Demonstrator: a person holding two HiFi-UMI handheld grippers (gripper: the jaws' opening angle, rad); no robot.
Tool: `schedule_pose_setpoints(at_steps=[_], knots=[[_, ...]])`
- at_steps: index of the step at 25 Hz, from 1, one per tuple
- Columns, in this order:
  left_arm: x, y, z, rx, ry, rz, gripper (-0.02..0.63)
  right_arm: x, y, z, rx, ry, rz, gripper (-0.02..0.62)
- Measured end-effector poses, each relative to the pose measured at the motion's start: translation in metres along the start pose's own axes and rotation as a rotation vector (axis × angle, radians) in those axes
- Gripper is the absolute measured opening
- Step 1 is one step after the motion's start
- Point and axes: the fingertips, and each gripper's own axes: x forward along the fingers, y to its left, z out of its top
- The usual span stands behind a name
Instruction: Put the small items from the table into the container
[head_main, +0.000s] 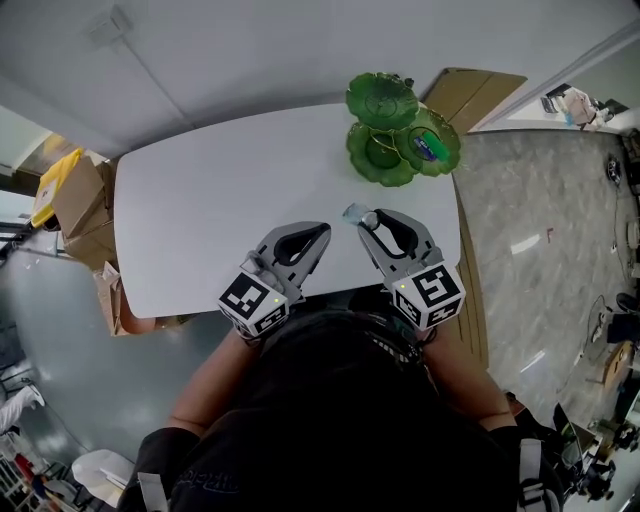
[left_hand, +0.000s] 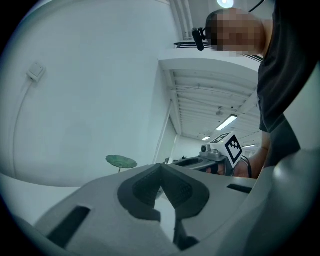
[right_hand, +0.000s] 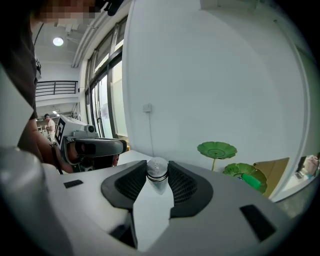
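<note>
Carrying step, by my reading: right gripper (right_hand: 157, 175) clamped on small silver-topped item (right_hand: 157, 167) over table (head_main: 200, 200), short of green leaf-shaped container (head_main: 383, 100). Left gripper (left_hand: 161, 170) closed, empty. Next: reach over a leaf, release.

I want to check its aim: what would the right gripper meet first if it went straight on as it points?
Probably the bare white table: the right gripper tilts down, and the green container sits right of its line. Depth is unclear.
</note>
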Motion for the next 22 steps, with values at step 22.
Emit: schedule_pose_setpoints(at_steps=[22], knots=[[0.260,-0.095,-0.022,0.024,0.018,0.188,0.006,-0.147,-0.254,-0.006,-0.004,-0.080,0.116,0.144]])
